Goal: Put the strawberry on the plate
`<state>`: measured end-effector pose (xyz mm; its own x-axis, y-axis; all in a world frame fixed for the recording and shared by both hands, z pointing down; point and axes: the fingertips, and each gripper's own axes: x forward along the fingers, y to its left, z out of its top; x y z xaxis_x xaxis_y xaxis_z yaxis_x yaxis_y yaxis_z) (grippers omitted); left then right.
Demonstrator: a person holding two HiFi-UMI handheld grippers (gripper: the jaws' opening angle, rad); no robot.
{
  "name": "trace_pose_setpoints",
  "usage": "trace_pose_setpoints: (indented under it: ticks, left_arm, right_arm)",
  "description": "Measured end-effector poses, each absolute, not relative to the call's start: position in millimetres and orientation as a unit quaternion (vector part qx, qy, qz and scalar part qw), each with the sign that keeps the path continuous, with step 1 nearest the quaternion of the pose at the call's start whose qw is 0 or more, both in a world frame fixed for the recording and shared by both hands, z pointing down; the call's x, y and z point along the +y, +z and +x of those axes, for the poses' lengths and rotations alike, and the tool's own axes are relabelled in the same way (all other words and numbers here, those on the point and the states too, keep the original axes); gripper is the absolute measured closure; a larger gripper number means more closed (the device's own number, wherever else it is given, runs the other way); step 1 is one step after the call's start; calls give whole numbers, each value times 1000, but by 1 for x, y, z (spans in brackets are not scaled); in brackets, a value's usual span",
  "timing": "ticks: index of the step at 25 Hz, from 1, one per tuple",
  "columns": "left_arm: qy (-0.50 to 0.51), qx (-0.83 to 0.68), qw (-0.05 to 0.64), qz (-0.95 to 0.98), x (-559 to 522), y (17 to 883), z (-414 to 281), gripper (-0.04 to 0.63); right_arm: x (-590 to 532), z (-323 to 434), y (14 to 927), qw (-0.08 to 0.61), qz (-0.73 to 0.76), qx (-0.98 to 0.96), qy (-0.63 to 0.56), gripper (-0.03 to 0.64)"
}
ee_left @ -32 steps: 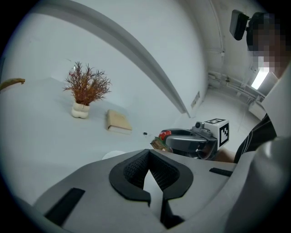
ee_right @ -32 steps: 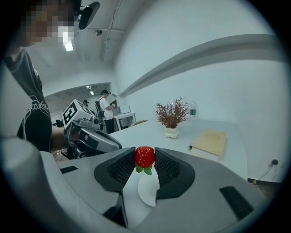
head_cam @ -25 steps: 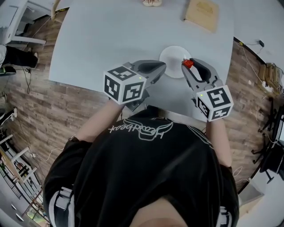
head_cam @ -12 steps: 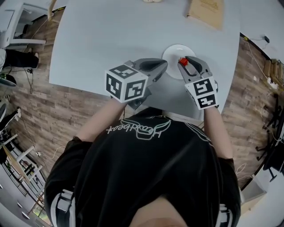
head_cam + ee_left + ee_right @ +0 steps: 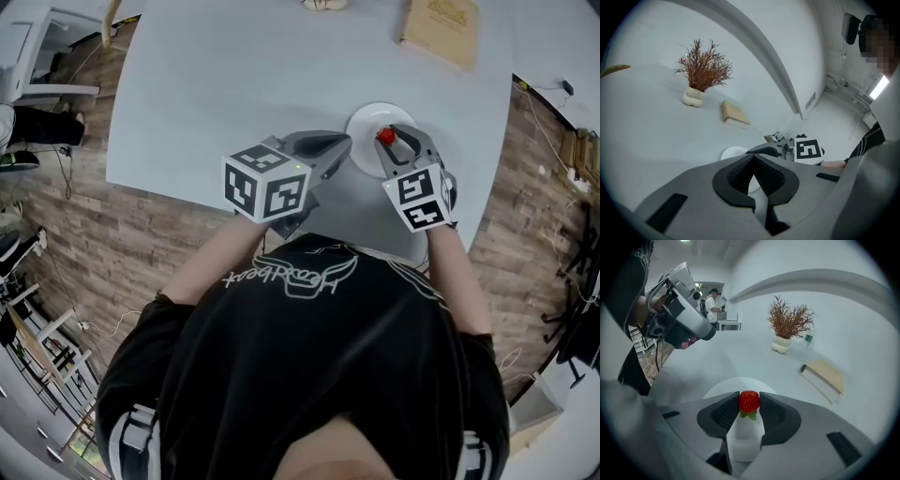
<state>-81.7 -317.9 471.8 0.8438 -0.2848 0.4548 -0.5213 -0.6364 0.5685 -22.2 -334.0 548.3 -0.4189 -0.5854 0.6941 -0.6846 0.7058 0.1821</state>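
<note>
A red strawberry (image 5: 749,401) with green leaves sits pinched between the pads of my right gripper (image 5: 749,398), which is shut on it. In the head view that gripper (image 5: 387,137) holds the strawberry (image 5: 384,137) over the near part of the round white plate (image 5: 367,122). Below the berry, the right gripper view shows the plate (image 5: 717,387). My left gripper (image 5: 344,143) hovers just left of the plate, shut with nothing in it. In its own view my left gripper's (image 5: 753,158) tips meet, with the plate (image 5: 731,152) beyond.
The plate stands near the front right of a pale grey table (image 5: 234,75). A tan book (image 5: 441,33) lies at the back right, and a white vase with a reddish dried plant (image 5: 787,326) stands behind. Wood floor runs past the table edges.
My right gripper has carried the strawberry leftwards from the plate's right rim to above the plate. The left gripper has hardly moved.
</note>
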Motion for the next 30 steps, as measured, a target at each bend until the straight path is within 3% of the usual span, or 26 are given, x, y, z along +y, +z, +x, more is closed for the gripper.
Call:
trace_pose_setpoints:
  ticks: [26, 30]
  left_arm:
    - [154, -247, 364, 885, -325, 468, -91, 589]
    - [153, -253, 360, 885, -323, 465, -91, 589]
  right_arm:
    - [-337, -28, 570, 435, 348, -829, 51, 486]
    - [-336, -29, 569, 433, 341, -833, 51, 460]
